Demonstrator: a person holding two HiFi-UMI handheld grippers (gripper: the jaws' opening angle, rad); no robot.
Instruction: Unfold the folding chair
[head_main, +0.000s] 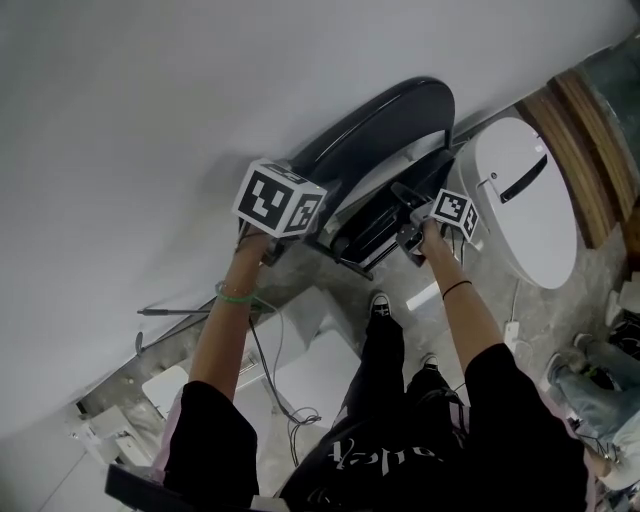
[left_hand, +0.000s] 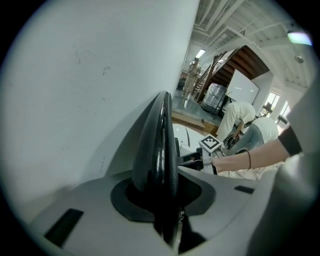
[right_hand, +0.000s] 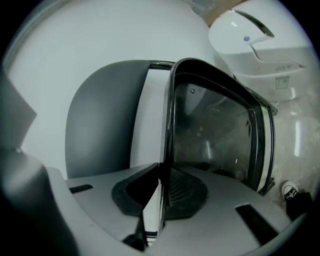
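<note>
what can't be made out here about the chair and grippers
- jaws of the left gripper, head view: under its marker cube
- seat of the folding chair, left gripper view: only its edge-on back shows
- background people, left gripper view: small, blurred

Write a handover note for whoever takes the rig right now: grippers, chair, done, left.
Grippers: the left gripper is shut on the edge of the dark backrest. The right gripper is shut on the thin edge of the seat panel.
Things: the folding chair is close against the white wall, with a white rounded unit just to its right.
Done: both grips are set, and the seat panel looks partly swung away from the backrest.
Left: probably open the seat fully, stand the chair on its legs, then release.
</note>
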